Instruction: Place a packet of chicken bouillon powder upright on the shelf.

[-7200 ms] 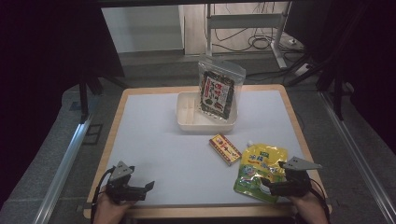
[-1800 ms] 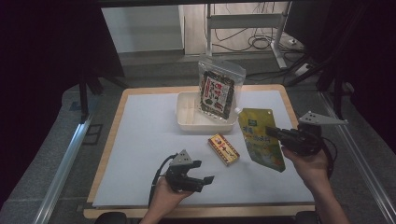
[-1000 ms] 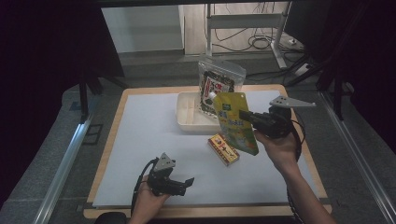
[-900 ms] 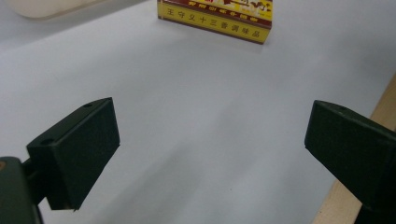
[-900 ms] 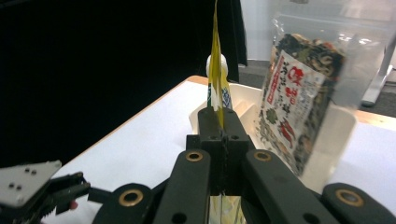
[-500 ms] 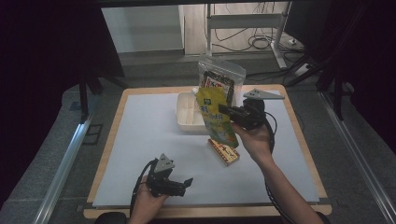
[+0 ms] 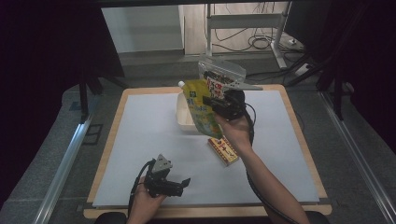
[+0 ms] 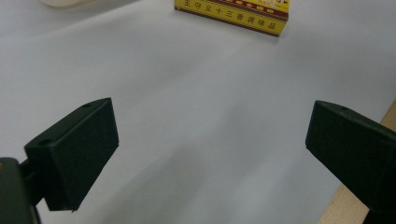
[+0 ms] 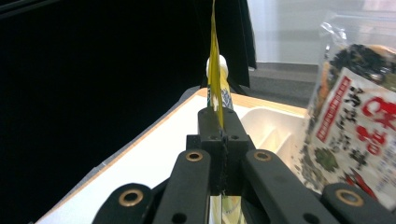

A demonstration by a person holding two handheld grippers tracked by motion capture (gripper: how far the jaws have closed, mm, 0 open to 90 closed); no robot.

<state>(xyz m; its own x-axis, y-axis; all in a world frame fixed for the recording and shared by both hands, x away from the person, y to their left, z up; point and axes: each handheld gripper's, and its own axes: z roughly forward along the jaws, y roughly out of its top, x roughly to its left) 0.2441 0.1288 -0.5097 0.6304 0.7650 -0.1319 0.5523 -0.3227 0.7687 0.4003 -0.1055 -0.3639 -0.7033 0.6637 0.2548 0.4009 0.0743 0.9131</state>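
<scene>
Right gripper [image 7: 215, 101] now holds the yellow spouted pouch [image 7: 201, 106] over the white tray [image 7: 183, 122] at the far middle of the table [image 7: 140, 140]. Half a second ago the pouch hung a little nearer the person; a second ago it was well to the right, over bare mat. So the carry is nearly over, and I judge the release into the tray comes next.

Jaws pressed tight together on the pouch's edge; it hangs upright, spout cap up. The seaweed packet [image 7: 223, 80] already stands in the tray, just behind and right of the pouch.

Left gripper [image 7: 183, 185] rests near the table's near edge, jaws spread wide, nothing between them. Unmoved over the last second.

Yellow-and-red box [image 7: 223, 150] lies flat on the mat between the two grippers, not yet picked up.

View differences: right gripper view shows the pouch [image 9: 215, 70] edge-on, a thin yellow blade rising out of the shut jaws, and the tray's dividers [image 9: 273, 130] beyond, which the high view hides behind the pouch. Left gripper view gives the box's side lettering [image 8: 232, 14] and the table's wooden rim [image 8: 359, 205] close by.
</scene>
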